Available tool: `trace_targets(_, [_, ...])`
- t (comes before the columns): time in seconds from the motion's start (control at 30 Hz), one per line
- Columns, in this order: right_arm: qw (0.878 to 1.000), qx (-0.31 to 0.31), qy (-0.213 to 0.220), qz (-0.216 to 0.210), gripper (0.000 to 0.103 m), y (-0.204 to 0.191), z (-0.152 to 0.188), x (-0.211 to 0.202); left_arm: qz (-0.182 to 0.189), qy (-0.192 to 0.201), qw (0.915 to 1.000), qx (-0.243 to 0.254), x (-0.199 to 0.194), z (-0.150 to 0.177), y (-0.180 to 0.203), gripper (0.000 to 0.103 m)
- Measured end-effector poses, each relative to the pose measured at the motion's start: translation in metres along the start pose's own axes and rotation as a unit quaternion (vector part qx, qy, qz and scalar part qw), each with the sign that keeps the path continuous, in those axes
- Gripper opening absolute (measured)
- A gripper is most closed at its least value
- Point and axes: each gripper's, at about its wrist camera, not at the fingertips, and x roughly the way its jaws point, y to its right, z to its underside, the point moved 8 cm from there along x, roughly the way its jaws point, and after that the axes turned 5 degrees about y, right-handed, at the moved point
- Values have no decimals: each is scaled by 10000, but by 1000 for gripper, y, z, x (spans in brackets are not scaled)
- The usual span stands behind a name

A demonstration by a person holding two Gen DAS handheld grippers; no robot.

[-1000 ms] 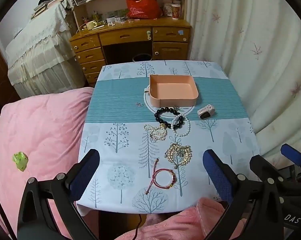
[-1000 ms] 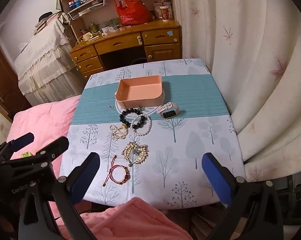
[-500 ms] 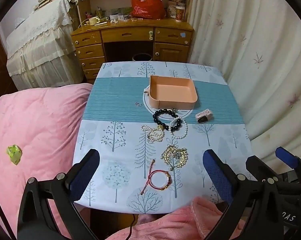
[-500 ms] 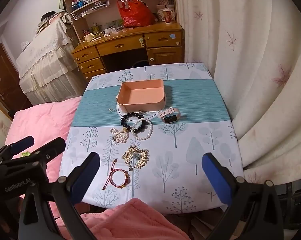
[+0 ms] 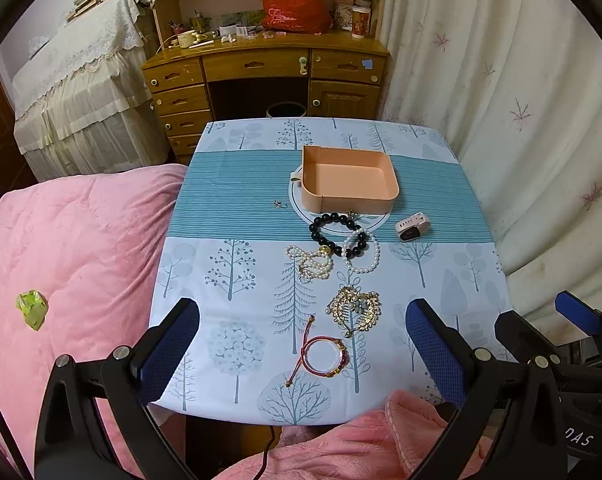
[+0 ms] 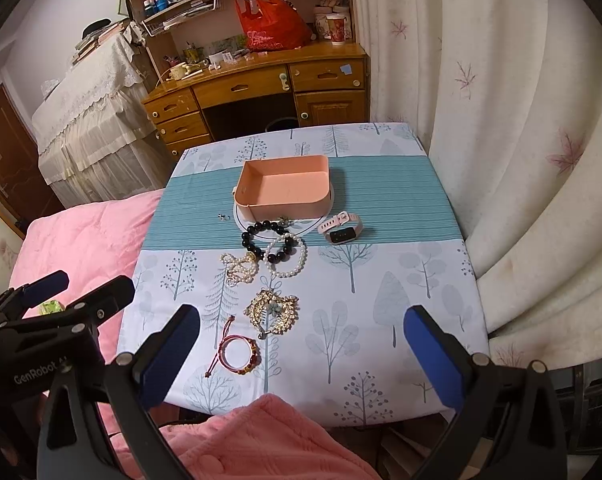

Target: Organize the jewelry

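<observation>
An empty peach box [image 5: 349, 182] [image 6: 285, 192] stands mid-table. In front of it lie a black bead bracelet [image 5: 333, 232] [image 6: 266, 240], a white pearl bracelet [image 5: 363, 254] [image 6: 289, 256], a pearl necklace [image 5: 311, 262] [image 6: 241, 266], a gold ornament [image 5: 355, 308] [image 6: 273, 310], a red cord bracelet [image 5: 323, 354] [image 6: 239, 352] and a pink watch [image 5: 411, 228] [image 6: 341, 230]. My left gripper [image 5: 301, 344] is open and empty above the near table edge. My right gripper [image 6: 301, 344] is open and empty, beside it.
A small earring [image 5: 277, 203] lies left of the box. The table [image 5: 221, 200] has a tree-print cloth. A pink quilt [image 5: 61, 260] lies left, a curtain [image 5: 521, 100] right, a wooden desk [image 5: 261, 72] behind.
Both grippers have drawn back and shifted slightly, so the table sits a little lower and more centred in view. The jewelry has not moved. Both stay open.
</observation>
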Motion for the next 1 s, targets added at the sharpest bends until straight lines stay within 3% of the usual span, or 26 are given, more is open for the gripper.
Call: trace_targets(1.0, [10000, -44, 11, 28, 102, -3, 3, 0, -265, 110, 9995, 160, -8, -8, -2, 102])
